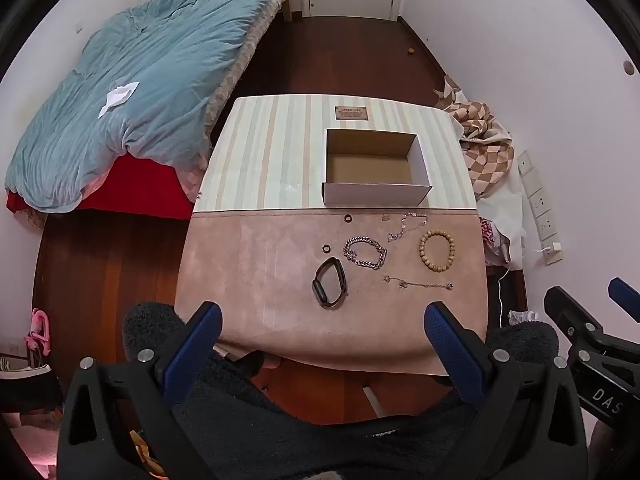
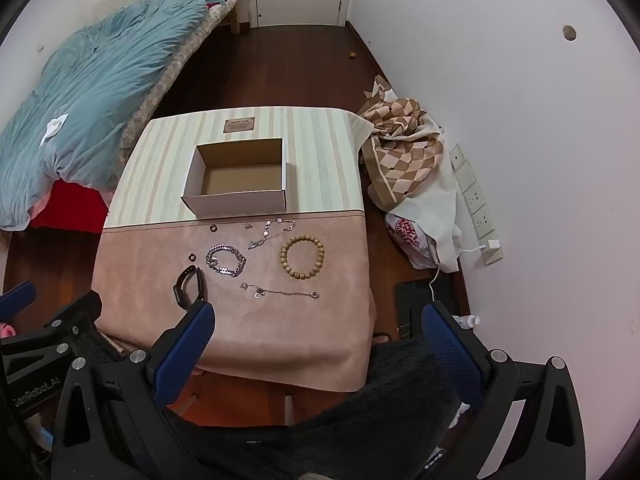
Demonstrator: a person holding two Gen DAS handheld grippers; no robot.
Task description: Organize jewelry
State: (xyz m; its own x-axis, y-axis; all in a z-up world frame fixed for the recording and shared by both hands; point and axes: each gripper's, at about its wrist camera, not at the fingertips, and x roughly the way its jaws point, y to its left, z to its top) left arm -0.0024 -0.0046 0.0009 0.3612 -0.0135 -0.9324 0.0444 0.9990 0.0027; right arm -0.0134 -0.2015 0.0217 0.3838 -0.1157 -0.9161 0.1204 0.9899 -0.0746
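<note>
Nothing's been boxed yet: cardboard box [image 1: 376, 168] is seen empty at 12 o'clock, all jewelry [image 1: 366, 253] laid out; left gripper [image 1: 323, 322] and right gripper [image 2: 318, 322] held spread apart, nothing gripped.

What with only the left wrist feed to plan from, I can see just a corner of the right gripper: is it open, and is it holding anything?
Observer: The right gripper is open wide, with nothing between its fingers.
Operator: Which piece is it closest to?
Observer: The black band. In the right wrist view it lies just beyond the tip of the gripper's left finger, which covers its near end.
Operator: And what is straight ahead of it?
Observer: The thin chain, lying crosswise on the pink cloth, about centred between the fingers.
</note>
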